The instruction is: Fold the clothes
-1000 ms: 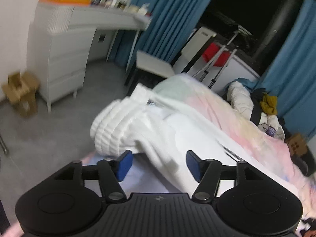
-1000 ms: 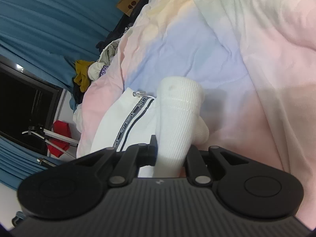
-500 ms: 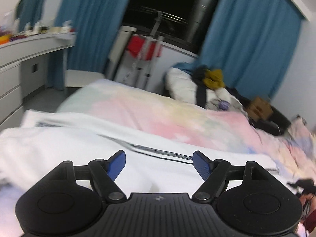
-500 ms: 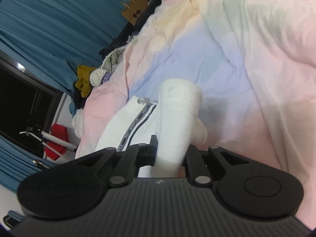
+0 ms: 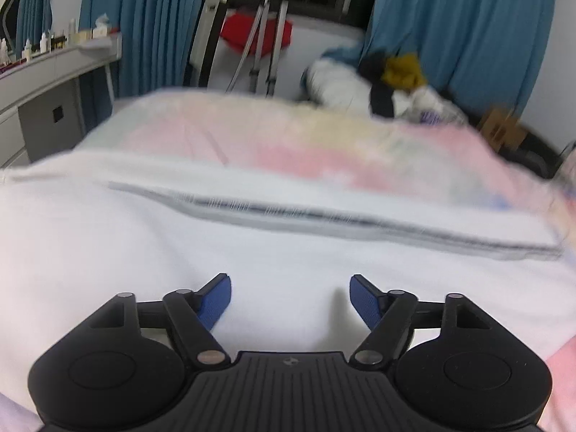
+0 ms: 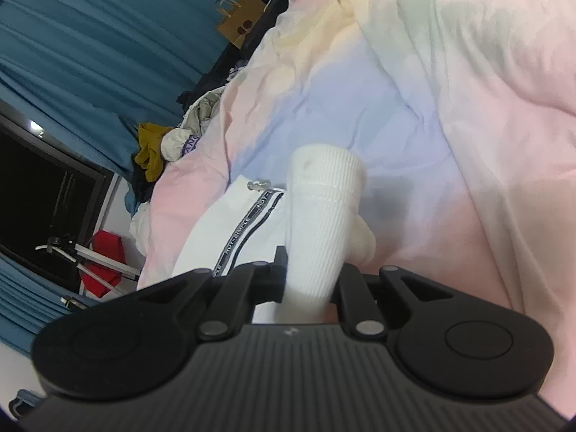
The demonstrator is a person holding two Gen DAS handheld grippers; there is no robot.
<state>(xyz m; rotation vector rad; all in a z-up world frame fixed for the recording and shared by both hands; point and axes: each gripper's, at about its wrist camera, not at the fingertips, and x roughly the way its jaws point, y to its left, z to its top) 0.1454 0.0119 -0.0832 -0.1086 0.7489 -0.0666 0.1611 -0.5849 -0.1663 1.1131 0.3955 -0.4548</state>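
Observation:
A white garment (image 5: 252, 252) with a dark side stripe (image 5: 324, 216) lies spread across the pastel quilt (image 5: 288, 144) of a bed. In the blurred left wrist view my left gripper (image 5: 289, 280) hovers just over the white fabric. Its blue pads (image 5: 216, 298) stand wide apart, the jaws are closing, and nothing is pinched between them. In the right wrist view my right gripper (image 6: 311, 270) is shut on the garment's white ribbed cuff (image 6: 324, 198), which sticks up past the fingers. The striped part of the garment (image 6: 248, 223) lies to its left on the quilt (image 6: 396, 108).
A heap of clothes (image 5: 388, 82) sits at the far end of the bed by blue curtains (image 5: 468, 36). A grey desk (image 5: 54, 72) stands on the left and a red cloth on a metal stand (image 5: 255, 34) by the dark window. A brown paper bag (image 6: 239, 25) stands beyond the bed.
My left gripper has swung away from the ribbed cuff, rolled level and dropped low over the spread white fabric. The right gripper keeps its hold on the cuff and has stayed put.

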